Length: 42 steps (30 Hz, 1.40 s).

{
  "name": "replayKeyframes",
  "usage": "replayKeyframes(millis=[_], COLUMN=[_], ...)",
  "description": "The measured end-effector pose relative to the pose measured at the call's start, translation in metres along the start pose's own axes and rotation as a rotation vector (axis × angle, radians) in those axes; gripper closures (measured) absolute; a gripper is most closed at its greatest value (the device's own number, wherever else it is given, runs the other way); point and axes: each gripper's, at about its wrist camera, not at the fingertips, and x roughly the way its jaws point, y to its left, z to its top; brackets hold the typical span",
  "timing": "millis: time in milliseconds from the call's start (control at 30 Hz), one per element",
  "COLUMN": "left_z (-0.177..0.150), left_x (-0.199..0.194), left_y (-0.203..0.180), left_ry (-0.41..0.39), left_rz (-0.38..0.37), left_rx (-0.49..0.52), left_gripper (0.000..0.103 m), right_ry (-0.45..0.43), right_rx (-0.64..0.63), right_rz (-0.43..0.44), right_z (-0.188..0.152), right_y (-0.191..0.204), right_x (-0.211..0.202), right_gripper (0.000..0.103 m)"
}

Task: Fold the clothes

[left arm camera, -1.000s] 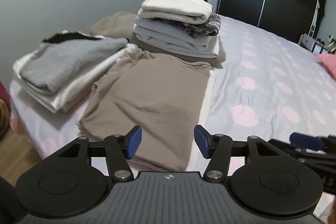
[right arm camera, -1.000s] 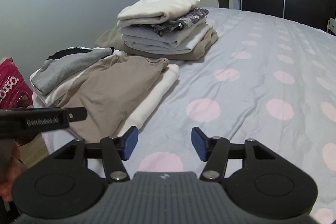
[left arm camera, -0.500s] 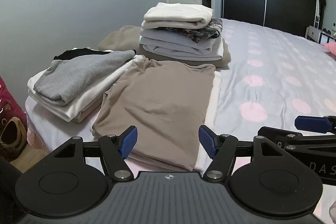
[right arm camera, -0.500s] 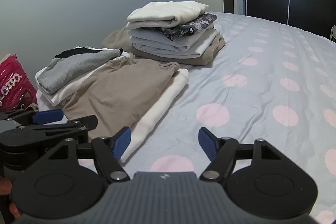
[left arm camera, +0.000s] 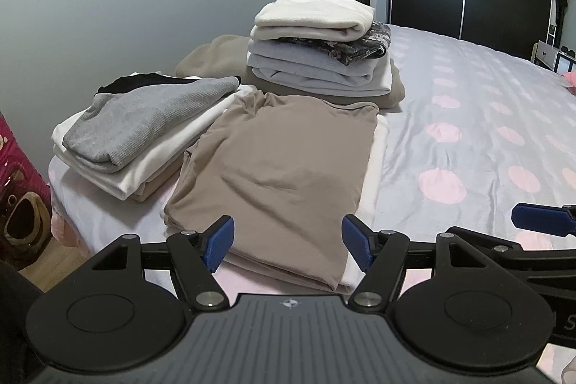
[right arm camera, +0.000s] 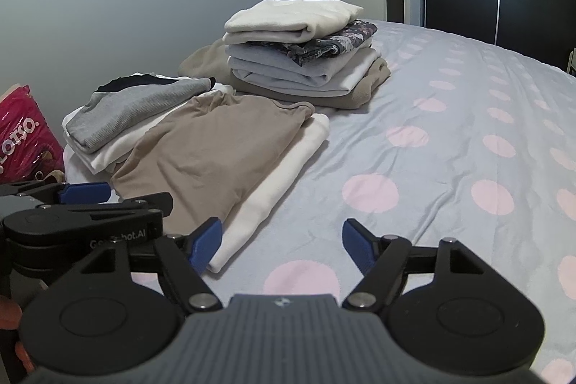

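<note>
left wrist view: folded beige top (left arm camera: 284, 168) lies flat on the spotted bedsheet (left arm camera: 468, 132), squared over a white garment, judged set there to start a fresh pile; a tall stack (left arm camera: 320, 49) sits just behind the top, a grey-topped stack (left arm camera: 144, 121) to its left. left gripper (left arm camera: 288, 243) hangs at the top's near edge, tilted down, jaws just widened, empty. right gripper (right arm camera: 280, 240), right of the top, likewise apart and empty

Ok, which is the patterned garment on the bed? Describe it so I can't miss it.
On the spotted bed, find the tall stack nearest the door. The patterned garment is folded second from the top, under a cream one. It is the only dark floral piece; its neighbours are all plain.
</note>
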Motion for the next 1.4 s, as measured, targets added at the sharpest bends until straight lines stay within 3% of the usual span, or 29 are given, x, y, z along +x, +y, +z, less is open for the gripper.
replayKeyframes(millis=[933,1400], left_z=[-0.0009,-0.0004], left_x=[0.0059,0.0047], left_y=[0.0002,-0.0021], left_ry=[0.058,0.048], left_rz=[0.002,0.012], left_rx=[-0.002,0.01], left_gripper=[0.038,0.038], right_ry=[0.016,0.019], right_rx=[0.015,0.03], right_rz=[-0.002,-0.001], right_z=[-0.0048,-0.0051], right_y=[-0.002,-0.0044], right_x=[0.0025,0.004], right_gripper=[0.027,0.027])
